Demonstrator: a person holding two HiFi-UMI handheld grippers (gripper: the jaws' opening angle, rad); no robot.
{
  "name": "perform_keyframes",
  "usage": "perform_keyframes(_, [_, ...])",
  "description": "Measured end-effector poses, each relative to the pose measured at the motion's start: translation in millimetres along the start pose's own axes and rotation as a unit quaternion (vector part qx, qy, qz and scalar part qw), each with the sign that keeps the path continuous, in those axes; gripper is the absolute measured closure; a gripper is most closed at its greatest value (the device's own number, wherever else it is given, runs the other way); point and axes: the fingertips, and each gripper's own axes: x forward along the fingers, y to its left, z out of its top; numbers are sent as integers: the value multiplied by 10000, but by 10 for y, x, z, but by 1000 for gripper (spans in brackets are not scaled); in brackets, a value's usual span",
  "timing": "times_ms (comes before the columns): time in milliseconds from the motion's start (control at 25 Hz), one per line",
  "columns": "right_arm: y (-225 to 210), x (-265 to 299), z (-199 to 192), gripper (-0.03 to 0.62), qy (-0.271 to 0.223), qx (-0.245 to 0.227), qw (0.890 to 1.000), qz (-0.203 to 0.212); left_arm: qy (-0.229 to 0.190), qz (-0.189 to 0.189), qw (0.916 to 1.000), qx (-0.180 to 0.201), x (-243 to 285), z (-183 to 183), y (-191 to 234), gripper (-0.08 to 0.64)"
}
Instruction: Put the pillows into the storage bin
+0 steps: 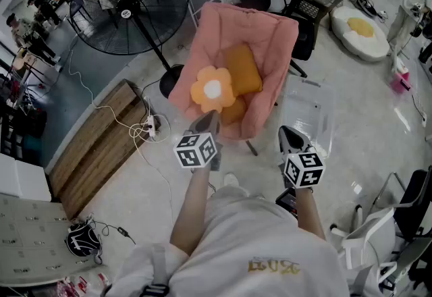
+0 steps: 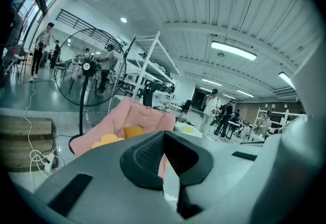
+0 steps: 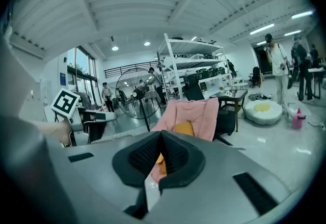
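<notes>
So, pink chair [image 1: 270, 39] carries all the pillows in its seat, flower pillow [image 1: 212, 90] in front, orange pillows [image 1: 244, 67] behind & under it; none binned yet. Clear bin [image 1: 317, 96] sits on floor just right of chair, looks empty, prob. parked close for short carries. Left gripper [image 1: 206, 120] & right gripper [image 1: 289, 135] hang short of chair, fingers clenched on nothing, likely lined up for 1st grab.

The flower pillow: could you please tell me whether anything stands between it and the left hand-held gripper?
Nothing visible does. The flower pillow lies exposed on the pink chair, and the left hand-held gripper, shut and empty, points at it.
</notes>
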Motion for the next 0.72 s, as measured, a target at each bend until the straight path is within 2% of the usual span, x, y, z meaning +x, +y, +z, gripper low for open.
perform_keyframes(160, [135,9,-34,580,60,-184,9998,64,20,0,9999,132,-84,5,19,544])
perform_keyframes(480, [196,56,-86,580,117,-141,9997,175,63,147,9999,21,-160,-59,108,541])
perform_keyframes(520, [218,74,-91,578,146,-151,9995,257,100,153,9998,-78,-153,-80,125,445])
perform_keyframes(560, [251,99,-103,538,207,-161,9990,370,157,152,9996,-205,-144,-110,142,307])
perform_keyframes(600, [281,130,-119,351,285,-182,9983,466,211,162,9991,-324,-140,-141,161,232])
perform_keyframes(640, [296,160,-127,278,338,-227,9979,498,241,189,9987,-403,-144,-164,183,208])
perform_keyframes(720, [298,219,-104,261,329,-355,9978,450,253,268,9984,-426,-161,-175,241,199])
